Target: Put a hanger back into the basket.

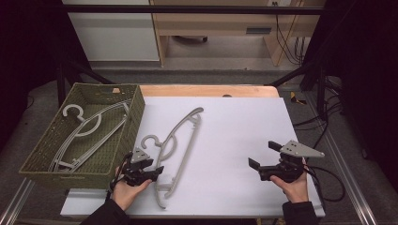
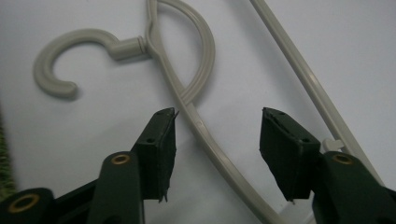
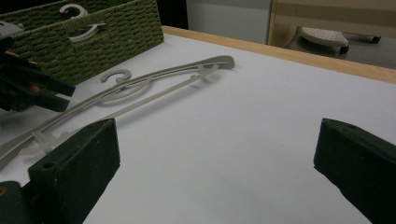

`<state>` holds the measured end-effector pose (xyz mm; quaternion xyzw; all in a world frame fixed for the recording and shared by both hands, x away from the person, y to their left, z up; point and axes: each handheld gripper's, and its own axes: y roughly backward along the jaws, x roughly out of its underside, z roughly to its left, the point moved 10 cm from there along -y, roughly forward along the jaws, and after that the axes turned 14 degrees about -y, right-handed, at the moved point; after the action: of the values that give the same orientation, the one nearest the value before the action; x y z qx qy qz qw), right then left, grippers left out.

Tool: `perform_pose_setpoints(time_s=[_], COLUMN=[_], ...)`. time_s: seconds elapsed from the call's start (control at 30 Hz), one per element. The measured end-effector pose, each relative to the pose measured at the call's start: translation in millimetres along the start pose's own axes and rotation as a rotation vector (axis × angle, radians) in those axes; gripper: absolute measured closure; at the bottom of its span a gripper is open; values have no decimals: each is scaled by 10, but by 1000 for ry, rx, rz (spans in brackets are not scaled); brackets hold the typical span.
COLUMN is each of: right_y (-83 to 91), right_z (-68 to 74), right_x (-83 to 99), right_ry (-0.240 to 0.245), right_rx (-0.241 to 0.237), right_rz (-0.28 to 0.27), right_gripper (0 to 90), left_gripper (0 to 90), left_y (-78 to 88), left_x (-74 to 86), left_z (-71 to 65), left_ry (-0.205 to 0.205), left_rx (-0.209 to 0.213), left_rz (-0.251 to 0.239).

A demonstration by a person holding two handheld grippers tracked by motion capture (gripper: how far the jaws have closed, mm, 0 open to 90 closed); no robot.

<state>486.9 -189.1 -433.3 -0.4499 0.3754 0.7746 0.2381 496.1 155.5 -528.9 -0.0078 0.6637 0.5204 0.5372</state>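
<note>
White table (image 1: 244,140): grey plastic hanger (image 1: 180,140) lies flat, long axis from near-left to far-right.
Green basket (image 1: 42,154): holds other hangers (image 1: 87,131).
Left gripper (image 1: 149,171): nearer, jaws half-open astride hanger's shoulder bar, not pressing.
Right gripper (image 1: 264,154): apart, jaws released, empty.

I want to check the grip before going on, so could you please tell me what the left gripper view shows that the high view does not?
Left gripper view alone: the left tongs stand open astride the upper bar of the hanger, one pad on each side, neither pressing it.

High view alone: the green woven basket with more hangers inside, the right tongs held open over bare white table, and both hands.

Both: the grey hanger lying flat on the white table, hook toward the basket, with the left tongs over its middle.
</note>
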Motion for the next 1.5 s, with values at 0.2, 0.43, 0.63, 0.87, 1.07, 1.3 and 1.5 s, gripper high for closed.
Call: perform_pose_setpoints(time_s=[0.2,0.43,0.63,0.87,1.07,1.3,1.5], right_y=[1,0,3,0,-4,4,3], right_z=[1,0,1,5,8,3,6], right_x=[3,-3,-5,-3,1,-7,-5], right_ry=[5,3,2,2,3,3,2], right_rx=[-2,0,0,-1,-2,-1,-2], right_rz=[4,0,-1,1,3,0,1], right_gripper=[7,7,7,7,8,8,8], left_gripper=[531,596,654,695,735,578,682], left_y=[-110,-166,-172,-170,-172,-257,-308], left_x=[48,81,79,65,30,-10,-35], left_z=[17,16,39,60,91,125,192], left_ry=[15,7,20,56,61,51,55], left_rx=[-10,-14,-35,-4,3,-17,-47], left_rz=[38,71,101,113,100,87,105])
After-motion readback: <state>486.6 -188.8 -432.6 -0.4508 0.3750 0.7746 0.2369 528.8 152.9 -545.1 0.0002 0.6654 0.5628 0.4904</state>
